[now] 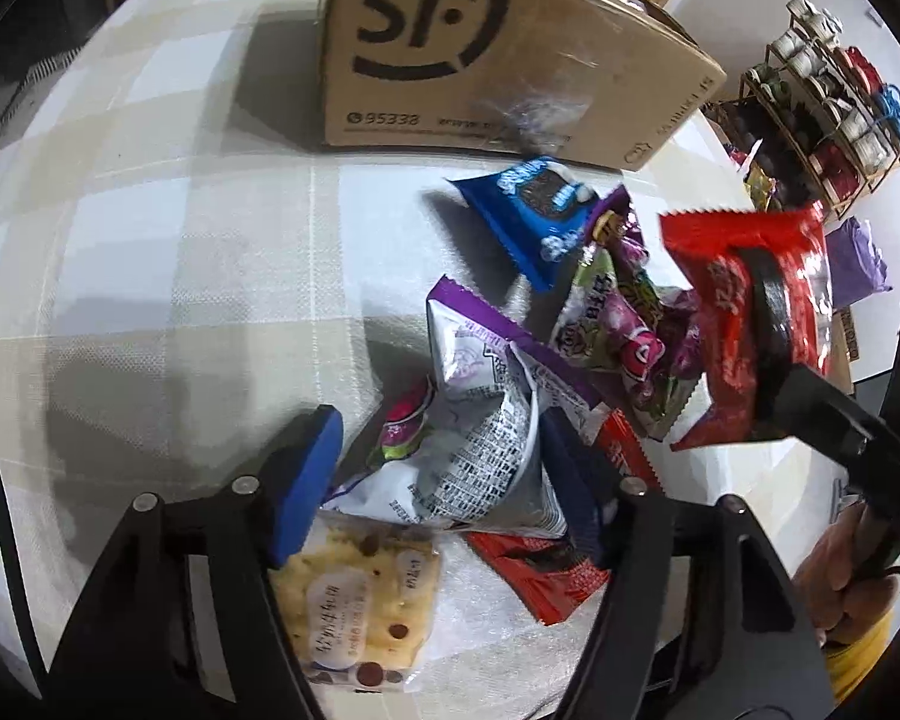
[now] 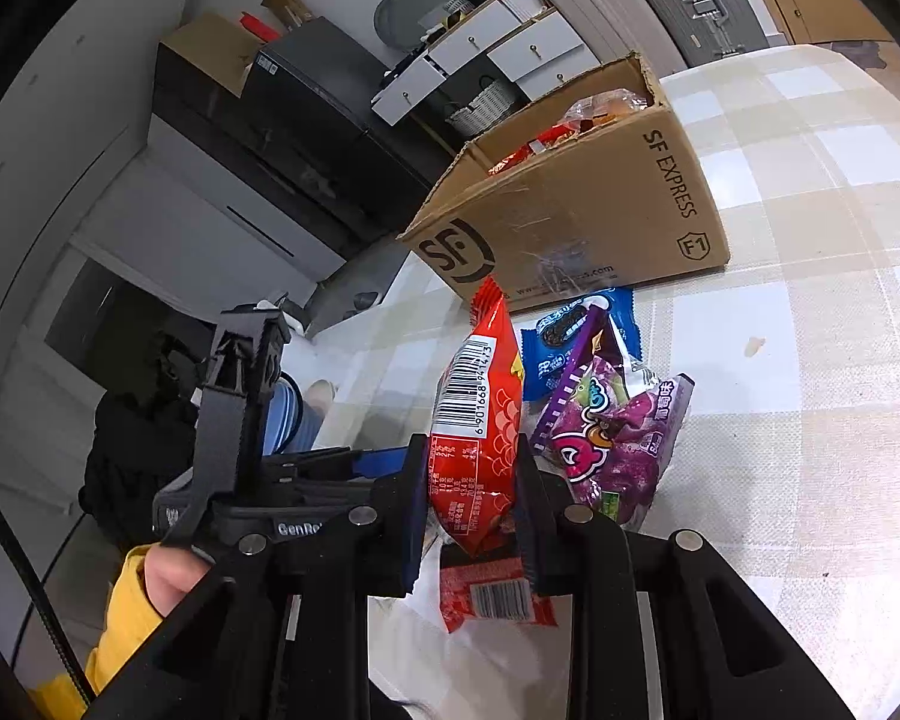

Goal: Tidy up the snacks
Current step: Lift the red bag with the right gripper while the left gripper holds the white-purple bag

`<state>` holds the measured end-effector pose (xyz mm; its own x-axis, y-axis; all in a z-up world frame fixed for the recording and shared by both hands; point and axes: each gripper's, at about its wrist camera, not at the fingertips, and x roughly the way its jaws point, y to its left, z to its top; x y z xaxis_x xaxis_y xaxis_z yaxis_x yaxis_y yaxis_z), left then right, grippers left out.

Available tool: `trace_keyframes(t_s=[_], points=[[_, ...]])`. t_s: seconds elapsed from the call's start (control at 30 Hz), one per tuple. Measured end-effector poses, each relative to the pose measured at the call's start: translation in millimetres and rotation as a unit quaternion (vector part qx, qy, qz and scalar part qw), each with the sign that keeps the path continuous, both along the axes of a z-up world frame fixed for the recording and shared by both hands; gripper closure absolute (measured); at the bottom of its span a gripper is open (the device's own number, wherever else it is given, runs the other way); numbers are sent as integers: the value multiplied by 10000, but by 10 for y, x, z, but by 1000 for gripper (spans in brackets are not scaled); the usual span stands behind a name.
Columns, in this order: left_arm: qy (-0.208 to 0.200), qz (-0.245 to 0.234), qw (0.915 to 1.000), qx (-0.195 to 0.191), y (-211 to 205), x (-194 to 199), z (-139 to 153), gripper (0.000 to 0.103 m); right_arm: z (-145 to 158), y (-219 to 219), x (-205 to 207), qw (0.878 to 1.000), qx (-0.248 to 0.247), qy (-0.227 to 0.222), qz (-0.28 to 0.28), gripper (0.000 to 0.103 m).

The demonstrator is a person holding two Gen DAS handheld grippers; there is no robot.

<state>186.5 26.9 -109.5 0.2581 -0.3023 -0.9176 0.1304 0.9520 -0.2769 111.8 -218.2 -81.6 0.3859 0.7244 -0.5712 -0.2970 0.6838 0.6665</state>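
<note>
Big cardboard box (image 2: 576,210) at the far side of the checked table (image 1: 150,228), already holding a few packets, so the sorting's underway! Plenty left, though: a loose heap of snacks just near of it, the silver-and-purple bag (image 1: 480,420), blue cookie pack (image 1: 540,210) and cracker packet (image 1: 360,606) among them. Right gripper (image 2: 474,492) has its jaws clamped on a red packet (image 2: 477,420), lifted over the pile. Left gripper (image 1: 444,468) hangs wide apart around the silver bag, gripping nothing.
</note>
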Motion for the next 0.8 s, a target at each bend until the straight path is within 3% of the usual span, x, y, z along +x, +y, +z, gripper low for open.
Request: trace_keyframes(t_s=[0.17,0.3,0.6,0.8], points=[[-48,-114,9999,6,-132,-61,87,75,0,-53,14,10000,73,17,-53,78],[16,-75,10000,-12,-156,-57,126,77,7,-130,-4,9998,138,30,-137,78],[423,217,9964,-702,121,12,79,79,18,-257,-24,9992,271,61,-295,78],[385,461,9917,-1134,407,32,108,79,31,-240,-25,9993,249,14,-276,78]])
